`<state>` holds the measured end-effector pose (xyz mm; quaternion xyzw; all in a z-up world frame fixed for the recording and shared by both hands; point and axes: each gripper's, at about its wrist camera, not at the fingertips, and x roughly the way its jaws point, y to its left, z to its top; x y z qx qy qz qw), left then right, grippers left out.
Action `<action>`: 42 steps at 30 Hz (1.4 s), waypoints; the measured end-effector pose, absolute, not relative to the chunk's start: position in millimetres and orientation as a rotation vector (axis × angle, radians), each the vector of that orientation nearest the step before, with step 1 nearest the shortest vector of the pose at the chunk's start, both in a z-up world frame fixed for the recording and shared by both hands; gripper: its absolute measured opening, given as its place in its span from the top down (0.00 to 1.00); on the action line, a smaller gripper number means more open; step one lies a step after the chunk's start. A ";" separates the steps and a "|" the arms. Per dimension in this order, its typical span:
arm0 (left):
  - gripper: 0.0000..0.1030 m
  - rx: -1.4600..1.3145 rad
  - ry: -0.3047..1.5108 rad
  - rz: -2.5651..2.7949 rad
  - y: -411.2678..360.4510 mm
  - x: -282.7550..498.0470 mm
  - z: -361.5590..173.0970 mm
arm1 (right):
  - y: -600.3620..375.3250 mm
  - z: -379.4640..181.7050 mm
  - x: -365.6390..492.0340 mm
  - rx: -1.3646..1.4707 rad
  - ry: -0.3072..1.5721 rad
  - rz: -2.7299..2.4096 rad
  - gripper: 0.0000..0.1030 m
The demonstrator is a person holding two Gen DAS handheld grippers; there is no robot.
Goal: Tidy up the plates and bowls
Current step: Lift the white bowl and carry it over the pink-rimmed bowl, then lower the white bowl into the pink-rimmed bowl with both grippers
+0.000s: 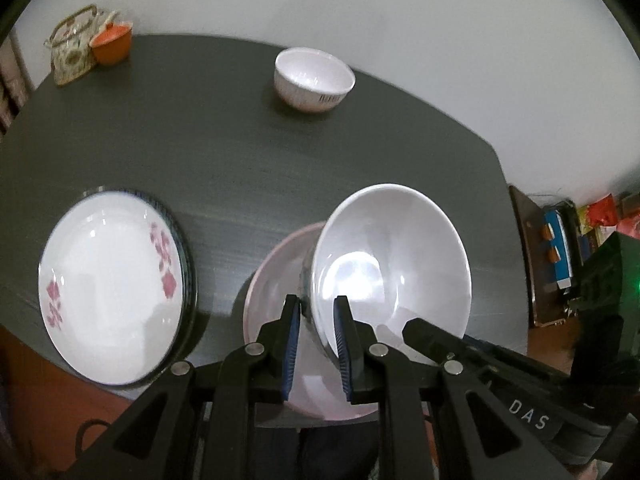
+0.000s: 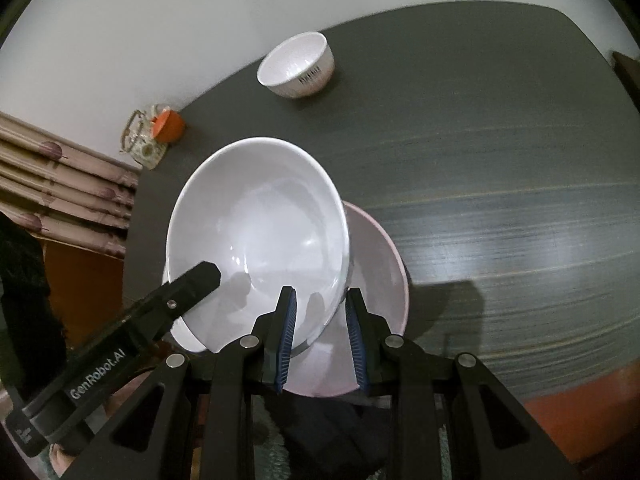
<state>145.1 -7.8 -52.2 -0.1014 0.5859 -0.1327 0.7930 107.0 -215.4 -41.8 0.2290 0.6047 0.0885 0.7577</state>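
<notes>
A large white bowl (image 1: 390,256) (image 2: 260,236) is held tilted above a pale pink plate (image 1: 276,292) (image 2: 376,264) at the table's near edge. My left gripper (image 1: 318,320) straddles the bowl's left rim, one finger inside, one outside. My right gripper (image 2: 320,312) straddles its right rim the same way; its finger (image 1: 432,334) shows in the left view. A white plate with pink flowers (image 1: 112,300) lies on a blue-rimmed plate to the left. A small white bowl (image 1: 314,80) (image 2: 296,66) stands far back.
The dark grey table (image 1: 240,152) (image 2: 500,184) has a glass teapot (image 1: 74,48) (image 2: 142,140) and an orange cup (image 1: 112,42) (image 2: 168,126) at its far left corner. A white wall stands behind. Clutter (image 1: 580,240) sits beyond the right edge.
</notes>
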 end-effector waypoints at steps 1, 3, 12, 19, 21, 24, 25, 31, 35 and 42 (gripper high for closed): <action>0.83 -0.216 1.268 -0.284 -7.9 144.5 -56.2 | -214.6 -44.9 105.9 0.493 1.325 0.188 0.76; 0.83 -0.210 1.287 -0.277 -8.0 143.1 -64.1 | -212.9 -51.0 103.7 0.482 1.343 0.179 0.76; 0.83 -0.172 1.333 -0.261 -13.5 142.0 -86.7 | -204.1 -69.6 105.5 0.420 1.395 0.156 0.76; 0.83 -0.141 1.347 -0.252 -19.0 143.1 -93.3 | -199.9 -77.7 107.0 0.404 1.397 0.138 0.76; 0.83 -0.141 1.349 -0.250 -18.5 143.5 -94.6 | -199.4 -80.1 107.4 0.401 1.402 0.135 0.76; 0.83 -0.141 1.355 -0.249 -18.2 144.3 -95.6 | -200.0 -81.7 108.6 0.398 1.410 0.135 0.76; 0.83 -0.141 1.357 -0.248 -18.5 144.4 -95.9 | -200.4 -81.8 109.1 0.398 1.411 0.135 0.76; 0.83 -0.131 1.366 -0.244 -22.8 144.8 -96.1 | -197.4 -82.5 111.3 0.395 1.409 0.139 0.75; 0.83 -0.123 1.368 -0.241 -26.3 145.3 -97.2 | -196.7 -82.8 111.1 0.390 1.409 0.138 0.75; 0.81 -0.123 1.373 -0.236 -28.4 145.8 -97.2 | -192.3 -84.1 111.1 0.354 1.419 0.139 0.73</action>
